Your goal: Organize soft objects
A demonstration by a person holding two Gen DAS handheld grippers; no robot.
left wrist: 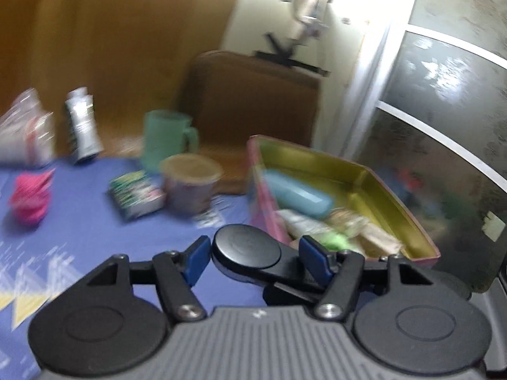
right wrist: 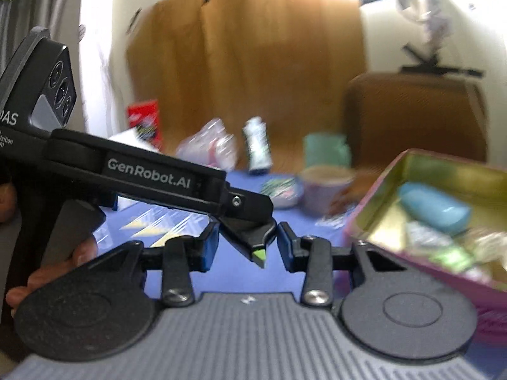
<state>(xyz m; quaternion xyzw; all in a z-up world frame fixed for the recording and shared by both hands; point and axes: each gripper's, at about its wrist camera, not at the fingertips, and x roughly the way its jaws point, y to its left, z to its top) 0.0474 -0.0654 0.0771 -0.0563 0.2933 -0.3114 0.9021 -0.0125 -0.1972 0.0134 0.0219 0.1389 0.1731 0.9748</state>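
A pink tin box (left wrist: pixel 396 190) with a gold inside stands on the blue cloth at right; it also shows in the right wrist view (right wrist: pixel 374 209). In it lie a light blue soft case (left wrist: pixel 301 196), a green item (left wrist: pixel 336 240) and pale packets. My left gripper (left wrist: pixel 256 253) is open and empty; the right gripper's black disc (left wrist: pixel 247 250) sits between its fingers. My right gripper (right wrist: pixel 248 247) is open and empty, and the left gripper's tip (right wrist: pixel 253 237) crosses in front of it. A pink soft object (left wrist: pixel 30 199) lies at far left.
On the blue cloth (left wrist: pixel 95 237) stand a green mug (left wrist: pixel 164 139), a lidded cup (left wrist: pixel 190 183), a green-white packet (left wrist: pixel 136 196), a white tube (left wrist: pixel 82 123) and a clear bag (left wrist: pixel 25 133). A brown case (left wrist: pixel 253 101) leans on the wall. Both views are motion-blurred.
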